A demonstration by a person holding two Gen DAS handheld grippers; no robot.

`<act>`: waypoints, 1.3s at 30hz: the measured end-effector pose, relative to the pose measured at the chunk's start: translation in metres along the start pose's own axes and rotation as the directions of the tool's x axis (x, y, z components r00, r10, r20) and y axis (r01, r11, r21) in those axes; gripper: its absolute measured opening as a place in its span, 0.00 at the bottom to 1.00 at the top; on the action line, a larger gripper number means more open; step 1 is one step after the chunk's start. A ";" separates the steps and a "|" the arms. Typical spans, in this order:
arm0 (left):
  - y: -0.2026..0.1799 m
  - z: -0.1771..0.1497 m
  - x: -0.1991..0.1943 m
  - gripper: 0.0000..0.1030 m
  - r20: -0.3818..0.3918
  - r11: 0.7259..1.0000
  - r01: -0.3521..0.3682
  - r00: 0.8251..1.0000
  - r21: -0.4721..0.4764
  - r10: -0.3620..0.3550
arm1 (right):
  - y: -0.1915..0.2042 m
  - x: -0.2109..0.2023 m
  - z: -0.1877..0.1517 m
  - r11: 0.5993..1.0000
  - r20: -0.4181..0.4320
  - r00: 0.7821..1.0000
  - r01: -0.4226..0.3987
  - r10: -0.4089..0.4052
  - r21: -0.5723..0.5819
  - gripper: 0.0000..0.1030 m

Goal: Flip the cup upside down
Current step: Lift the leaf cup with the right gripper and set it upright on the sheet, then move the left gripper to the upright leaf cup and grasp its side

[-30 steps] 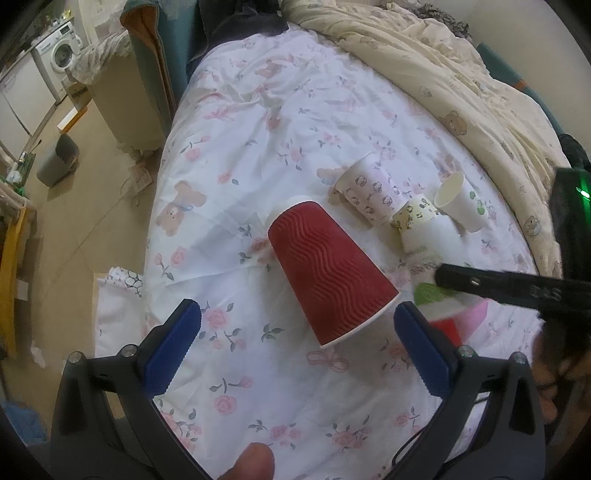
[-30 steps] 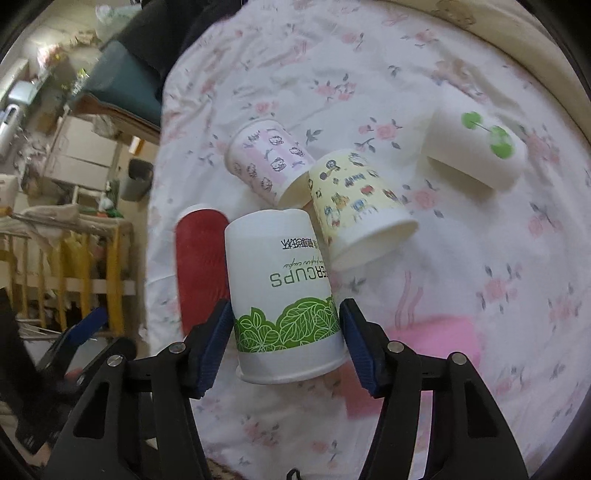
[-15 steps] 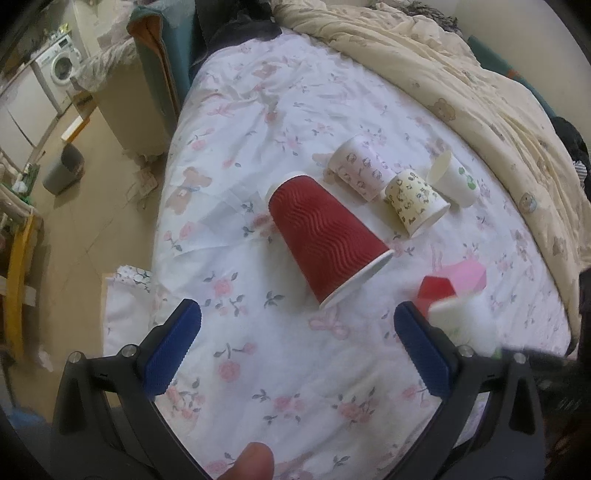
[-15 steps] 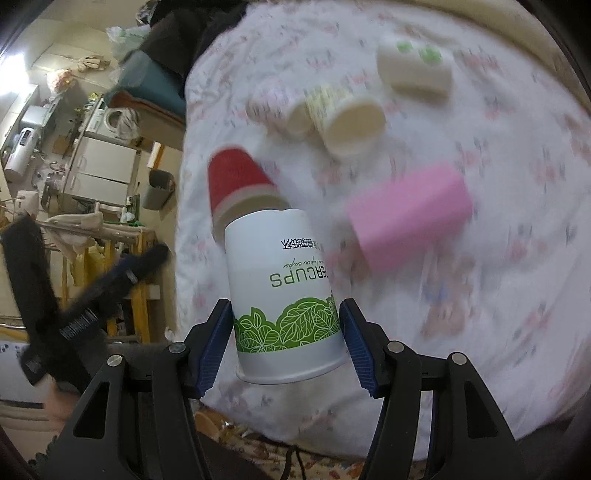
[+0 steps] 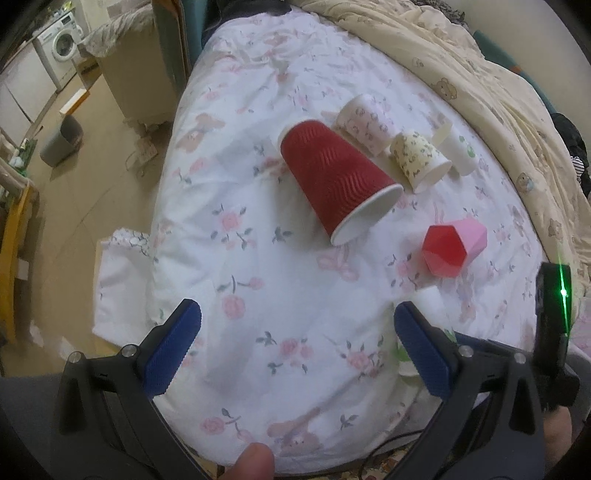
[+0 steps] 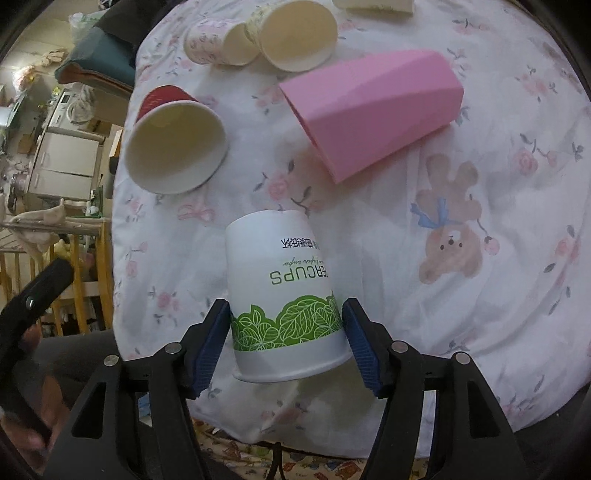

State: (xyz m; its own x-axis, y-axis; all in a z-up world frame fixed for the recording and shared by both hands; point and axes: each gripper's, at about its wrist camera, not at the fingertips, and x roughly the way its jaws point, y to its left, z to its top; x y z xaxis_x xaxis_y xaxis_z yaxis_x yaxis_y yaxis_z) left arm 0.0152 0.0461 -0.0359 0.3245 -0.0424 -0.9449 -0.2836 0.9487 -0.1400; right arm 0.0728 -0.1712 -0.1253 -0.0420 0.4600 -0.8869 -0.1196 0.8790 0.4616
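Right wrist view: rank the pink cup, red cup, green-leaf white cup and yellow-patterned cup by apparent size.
1. pink cup
2. green-leaf white cup, close to the pink one, but the right gripper holds it nearest the lens, which inflates it
3. red cup
4. yellow-patterned cup, farthest, partly cropped

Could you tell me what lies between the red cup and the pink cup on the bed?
Only bare flowered bedsheet: in the right wrist view, the red cup and pink cup lie apart.

white leaf-print paper cup [image 6: 282,299], held over the bedsheet
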 end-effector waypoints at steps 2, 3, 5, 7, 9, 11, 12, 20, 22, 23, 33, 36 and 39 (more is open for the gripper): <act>-0.002 -0.001 0.001 1.00 -0.007 1.000 0.010 1.000 -0.001 -0.010 | 0.000 -0.001 0.001 1.000 0.002 1.000 -0.004 0.004 0.005 0.66; -0.003 -0.001 0.001 1.00 -0.006 1.000 0.011 1.000 0.001 -0.011 | 0.001 0.000 0.001 1.000 0.001 1.000 -0.006 0.006 0.000 0.66; -0.005 -0.001 0.002 1.00 -0.003 1.000 0.008 1.000 0.008 -0.008 | 0.003 0.000 0.000 1.000 -0.002 1.000 -0.004 0.004 -0.008 0.66; -0.007 0.000 0.002 1.00 -0.002 1.000 0.012 1.000 0.009 -0.012 | 0.003 0.001 0.001 1.000 -0.009 1.000 -0.008 0.008 -0.006 0.73; -0.007 0.000 0.002 1.00 0.001 1.000 0.012 1.000 0.011 -0.012 | 0.001 -0.003 0.001 1.000 -0.002 1.000 -0.019 0.019 -0.003 0.84; -0.008 -0.001 0.002 1.00 0.000 1.000 0.011 1.000 0.011 -0.011 | 0.001 -0.008 0.001 1.000 0.011 1.000 -0.027 0.027 -0.006 0.90; -0.008 -0.001 0.002 1.00 0.000 1.000 0.013 1.000 0.009 -0.013 | 0.001 -0.011 0.001 1.000 0.014 1.000 -0.027 0.027 -0.011 0.90; -0.011 -0.001 0.001 1.00 0.019 1.000 0.011 1.000 0.017 -0.011 | 0.010 -0.064 -0.004 0.992 0.134 0.991 0.028 -0.011 -0.124 0.90; -0.012 -0.001 0.001 1.00 0.025 1.000 0.009 1.000 0.022 -0.010 | 0.010 -0.080 -0.007 0.989 0.182 0.983 0.039 -0.013 -0.141 0.90; -0.013 -0.001 0.001 1.00 0.027 1.000 0.010 1.000 0.023 -0.010 | 0.009 -0.092 -0.009 0.989 0.220 0.975 0.023 0.010 -0.147 0.90; -0.017 -0.002 0.007 1.00 0.014 0.999 0.013 1.000 0.029 -0.014 | -0.011 -0.129 -0.023 0.993 0.407 0.912 0.007 0.042 -0.116 0.92; -0.017 -0.003 0.008 1.00 0.019 0.999 0.000 1.000 0.034 -0.001 | -0.019 -0.128 -0.023 0.996 0.416 0.909 0.015 0.023 -0.088 0.92; -0.019 -0.005 0.008 1.00 0.024 0.999 -0.019 1.000 0.047 0.018 | -0.025 -0.129 -0.025 0.995 0.430 0.902 0.079 -0.049 -0.053 0.92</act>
State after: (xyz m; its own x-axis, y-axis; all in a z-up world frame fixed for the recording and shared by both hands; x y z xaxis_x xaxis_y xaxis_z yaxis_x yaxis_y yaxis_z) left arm 0.0186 0.0261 -0.0425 0.3410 -0.0182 -0.9399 -0.2467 0.9630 -0.1081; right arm 0.0565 -0.2559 -0.0227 0.3944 0.4256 -0.8145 -0.1749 0.9049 0.3881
